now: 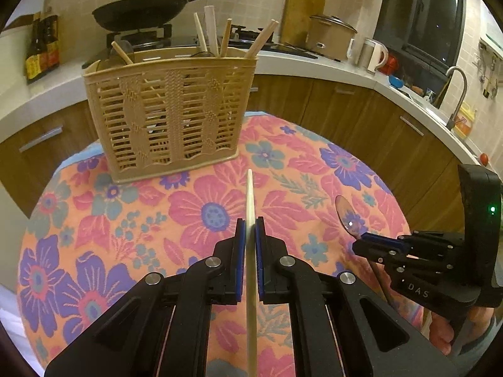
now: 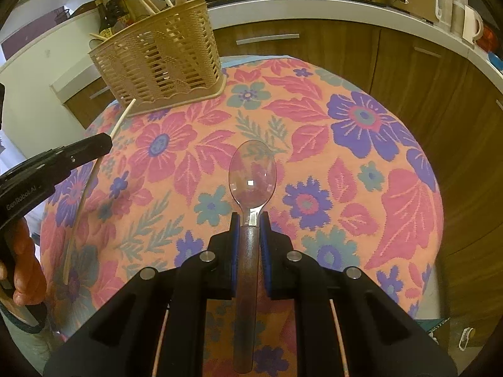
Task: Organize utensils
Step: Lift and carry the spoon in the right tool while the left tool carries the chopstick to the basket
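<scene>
Left gripper [image 1: 250,229] jaws pinch a chopstick [image 1: 250,201], right gripper [image 2: 250,223] jaws pinch a spoon [image 2: 252,172], both seemingly clear of the bench [image 1: 201,213].

We see floral tablecloth [image 1: 125,207] spread directly beneath tools. Ahead of tools, white countertop [image 1: 283,62] runs over brown cabinets [image 1: 345,110]. Ahead and left of left tool: black wok [image 1: 141,9] on stove burner [image 1: 138,33], dark sauce bottles [image 1: 42,50] further left. Ahead and right: wooden cutting board [image 1: 301,9] leaning against tiled wall, beige cooker pot [image 1: 330,36] beside it, white kettle [image 1: 375,55] next. Far right of left tool: curved faucet [image 1: 457,94].
</scene>
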